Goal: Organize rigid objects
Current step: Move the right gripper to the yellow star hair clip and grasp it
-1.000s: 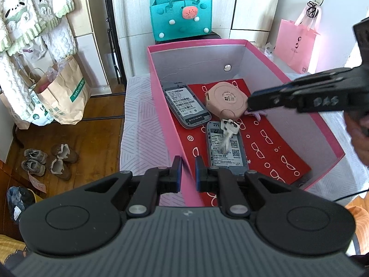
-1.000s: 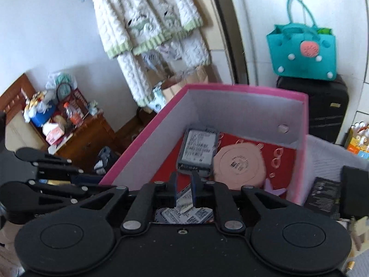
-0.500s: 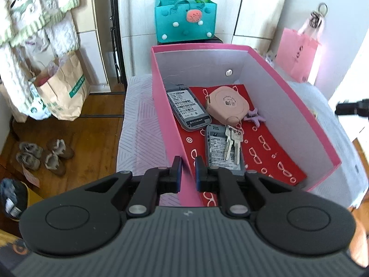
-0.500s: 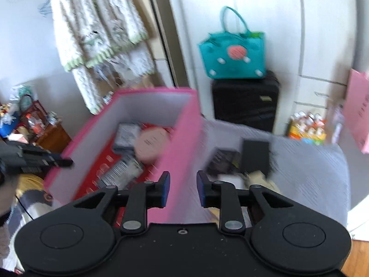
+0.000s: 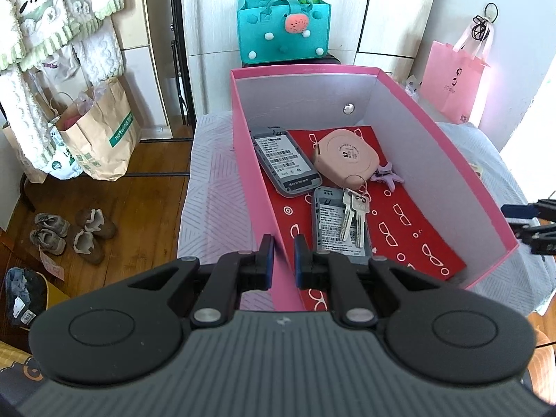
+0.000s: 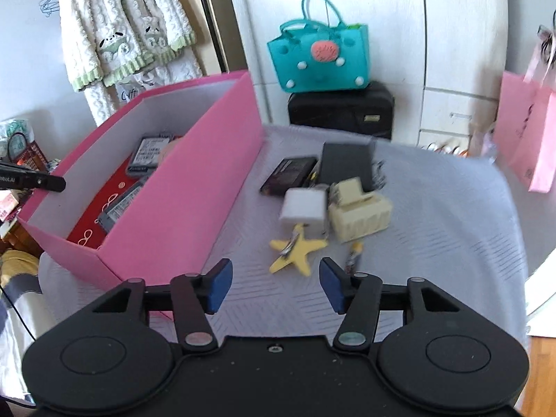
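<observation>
I see white cabinet doors (image 5: 392, 17), a wooden floor (image 5: 114, 208), a teal bag (image 5: 283, 34) on a black suitcase (image 6: 342, 111), daylight.

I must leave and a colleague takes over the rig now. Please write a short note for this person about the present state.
Left gripper: shut on the near wall of the pink box.
Right gripper: jaws opening, nothing between them, above the bed cover outside the box.
Done: two grey devices, the pink round case, the keys and a purple clip lie in the box.
Left: yellow star, white block, cream box, black items behind them.
</observation>
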A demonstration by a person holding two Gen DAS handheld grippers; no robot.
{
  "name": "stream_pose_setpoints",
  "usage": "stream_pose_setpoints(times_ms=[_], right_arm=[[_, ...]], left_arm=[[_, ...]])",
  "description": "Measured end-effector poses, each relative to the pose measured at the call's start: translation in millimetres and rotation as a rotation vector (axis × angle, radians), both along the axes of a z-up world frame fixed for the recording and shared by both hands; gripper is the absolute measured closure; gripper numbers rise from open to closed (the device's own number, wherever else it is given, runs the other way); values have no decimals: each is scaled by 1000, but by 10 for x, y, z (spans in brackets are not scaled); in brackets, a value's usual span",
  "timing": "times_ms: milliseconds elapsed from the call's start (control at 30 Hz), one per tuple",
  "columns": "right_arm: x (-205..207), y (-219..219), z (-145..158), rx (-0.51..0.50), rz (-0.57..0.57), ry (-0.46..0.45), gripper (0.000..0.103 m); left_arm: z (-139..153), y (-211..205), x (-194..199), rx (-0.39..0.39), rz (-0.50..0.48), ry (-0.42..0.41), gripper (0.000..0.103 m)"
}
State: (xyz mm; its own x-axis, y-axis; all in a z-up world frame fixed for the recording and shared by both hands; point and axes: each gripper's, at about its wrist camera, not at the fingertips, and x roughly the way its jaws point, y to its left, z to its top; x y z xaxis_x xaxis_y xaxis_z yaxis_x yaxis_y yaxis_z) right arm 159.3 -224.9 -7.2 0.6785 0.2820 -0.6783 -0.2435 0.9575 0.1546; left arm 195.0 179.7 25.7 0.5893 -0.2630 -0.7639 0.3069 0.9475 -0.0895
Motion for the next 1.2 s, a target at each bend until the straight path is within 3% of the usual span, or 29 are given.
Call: stream_pose_setpoints(times_ms=[100, 200, 267, 433, 600, 700, 733, 833, 1000, 1200], right_arm=[[86, 66, -139, -32, 0, -8, 41], [136, 154, -254, -115, -34, -53, 32], [169, 197, -307, -153, -41, -77, 32], [291, 155, -400, -97, -52, -70, 31], [257, 272, -425, -172, -6, -129, 31], [295, 208, -419, -117, -35, -102, 30], [293, 194, -418, -107, -43, -102, 32], [257, 172, -403, -120, -46, -109, 49], [72, 238, -367, -160, 4, -146, 50], [-131, 255, -168, -130, 5, -175, 50]], left_arm=[[-14, -8, -13, 7, -6, -4, 93], [-19, 15, -4, -3, -17, 1, 93], [-19, 28, 9, -8, -21, 6, 93], [-14, 28, 21, -8, -20, 9, 93], [-25, 6, 13, 4, -19, 8, 93], [-25, 1, 11, 3, -17, 10, 93], [-25, 1, 10, 3, -17, 9, 93], [-30, -1, 5, 5, -16, 6, 93], [-26, -6, 1, -2, -14, 12, 93], [-18, -7, -9, -2, -14, 8, 93]])
